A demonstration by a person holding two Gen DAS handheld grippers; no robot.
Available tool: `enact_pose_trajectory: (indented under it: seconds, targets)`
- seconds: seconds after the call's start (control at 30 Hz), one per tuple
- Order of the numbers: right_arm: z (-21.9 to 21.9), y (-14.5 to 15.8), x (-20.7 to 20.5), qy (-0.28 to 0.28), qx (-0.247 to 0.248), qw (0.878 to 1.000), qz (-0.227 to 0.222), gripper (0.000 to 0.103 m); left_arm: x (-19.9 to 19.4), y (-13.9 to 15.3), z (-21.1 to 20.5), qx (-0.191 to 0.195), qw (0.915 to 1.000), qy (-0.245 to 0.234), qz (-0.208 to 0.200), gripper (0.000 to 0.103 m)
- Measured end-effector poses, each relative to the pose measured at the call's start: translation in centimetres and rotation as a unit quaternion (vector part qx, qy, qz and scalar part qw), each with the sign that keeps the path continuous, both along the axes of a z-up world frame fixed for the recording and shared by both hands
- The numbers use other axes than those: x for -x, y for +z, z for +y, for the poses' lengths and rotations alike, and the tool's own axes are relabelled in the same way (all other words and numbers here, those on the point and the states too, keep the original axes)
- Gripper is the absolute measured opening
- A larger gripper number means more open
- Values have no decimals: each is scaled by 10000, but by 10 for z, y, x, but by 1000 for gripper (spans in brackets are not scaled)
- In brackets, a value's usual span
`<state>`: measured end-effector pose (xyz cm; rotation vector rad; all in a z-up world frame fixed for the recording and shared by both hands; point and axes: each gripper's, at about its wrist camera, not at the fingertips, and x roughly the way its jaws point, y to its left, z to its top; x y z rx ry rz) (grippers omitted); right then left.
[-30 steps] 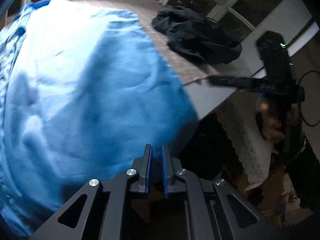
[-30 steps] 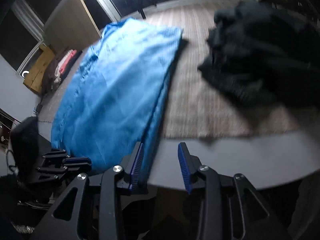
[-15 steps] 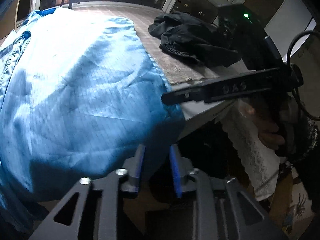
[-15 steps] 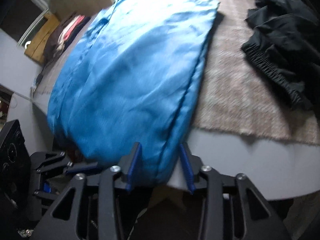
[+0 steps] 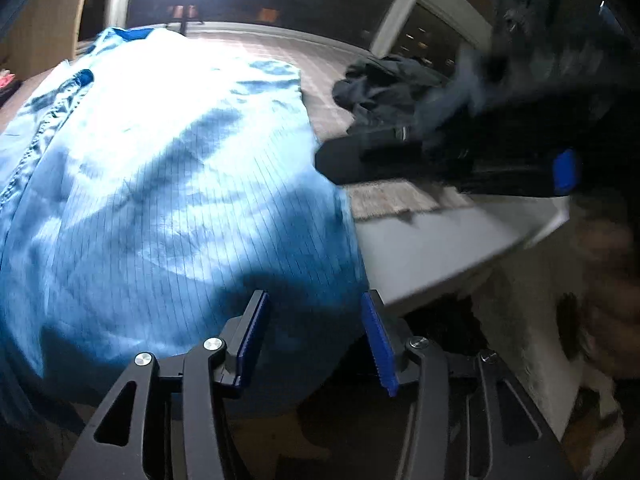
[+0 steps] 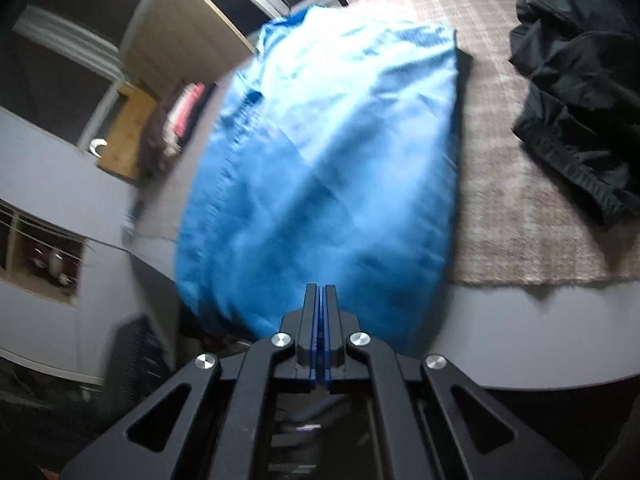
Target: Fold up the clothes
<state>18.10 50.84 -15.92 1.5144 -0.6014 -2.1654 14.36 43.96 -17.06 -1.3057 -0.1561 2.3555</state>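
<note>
Blue garment [image 6: 328, 168]: spread on the tabletop [image 6: 520, 344], its near hem draped over the edge toward you.
Your right tongs [image 6: 319, 304]: pressed together, pinching that near hem.
Your left tongs [image 5: 314, 340]: opening, hem between the pads, untouched.
Dark clothes [image 6: 576, 92]: heaped far right on the mat [image 6: 516, 208].

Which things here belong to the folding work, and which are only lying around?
In the job:
- blue garment
- right hand-held gripper, shut on its near hem
- left hand-held gripper, jaws opening

Lying about:
- black clothes
- woven mat
</note>
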Motion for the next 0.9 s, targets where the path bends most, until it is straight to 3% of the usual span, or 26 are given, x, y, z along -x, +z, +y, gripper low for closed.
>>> enact_pose_trajectory:
  seconds: [0.07,0.2,0.27,0.33,0.4,0.47,0.53,0.63,0.9]
  targets:
    - [-9,7,9,-36,-270,9996,123,2,5,-4,9,224,9997,41,14,44]
    - [7,3,15,-101,-1212,9925,-88,5,-3,0,-10,-24,10000,9,-27,44]
    - [11,-11,17,-62,-1813,9832,-219,17,-2,-3,-18,-87,9998,63,-173,44]
    - [10,-28,17,56,-1776,9831,-438,24,-3,-4,-24,-103,9996,58,-275,43]
    - [9,-44,17,167,-1722,9829,-637,24,-1,-3,-19,-16,9997,-24,-243,44]
    - [8,-46,17,182,-1489,9868,-602,32,-1,-3,-15,12,9996,-86,-268,44]
    - [7,-45,18,194,-1363,9885,-625,31,-1,-2,-15,-43,9994,-84,-333,45]
    - [-2,-48,20,324,-1421,9875,-601,3,0,-2,-14,-151,9990,-17,-428,45]
    - [1,-35,22,250,-870,9936,-677,5,4,-3,6,-121,9988,-206,-431,46]
